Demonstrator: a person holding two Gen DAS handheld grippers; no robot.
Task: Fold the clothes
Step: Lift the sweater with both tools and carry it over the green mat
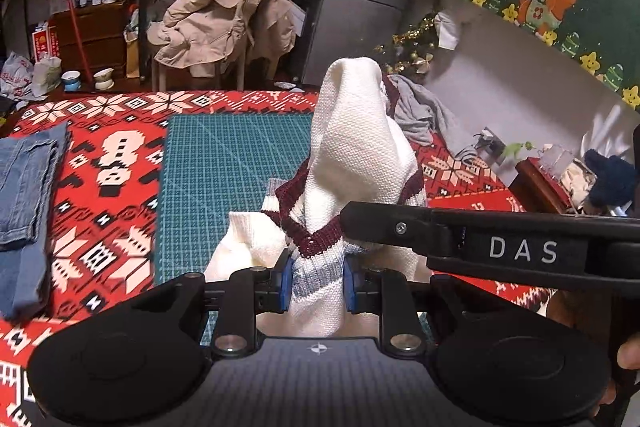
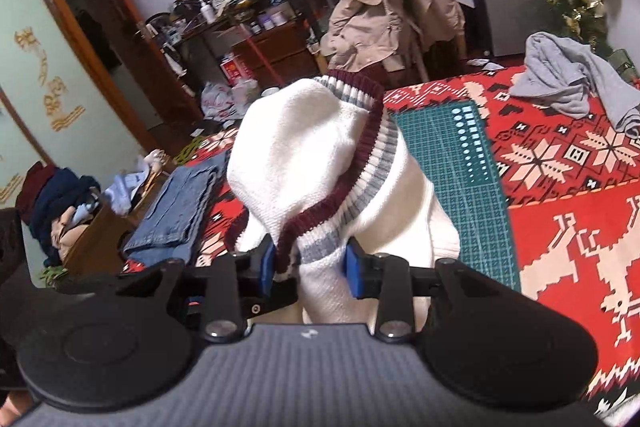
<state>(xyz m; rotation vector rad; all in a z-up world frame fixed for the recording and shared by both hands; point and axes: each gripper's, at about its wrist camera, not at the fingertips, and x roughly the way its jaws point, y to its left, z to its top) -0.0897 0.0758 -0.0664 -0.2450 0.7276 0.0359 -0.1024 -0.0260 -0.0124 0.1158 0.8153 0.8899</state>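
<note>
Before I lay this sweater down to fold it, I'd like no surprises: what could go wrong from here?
1. Both the left gripper and the right gripper pinch only the striped ribbed edge of the white sweater; the bunched knit could slip out.
2. It hangs crumpled, so it may land creased on the green cutting mat.
3. The folded jeans and the grey garment lie beside the mat; a swinging sleeve might drag them.

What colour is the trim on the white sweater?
Maroon edging with grey-blue stripes on the sweater, clearest in the right wrist view.
</note>
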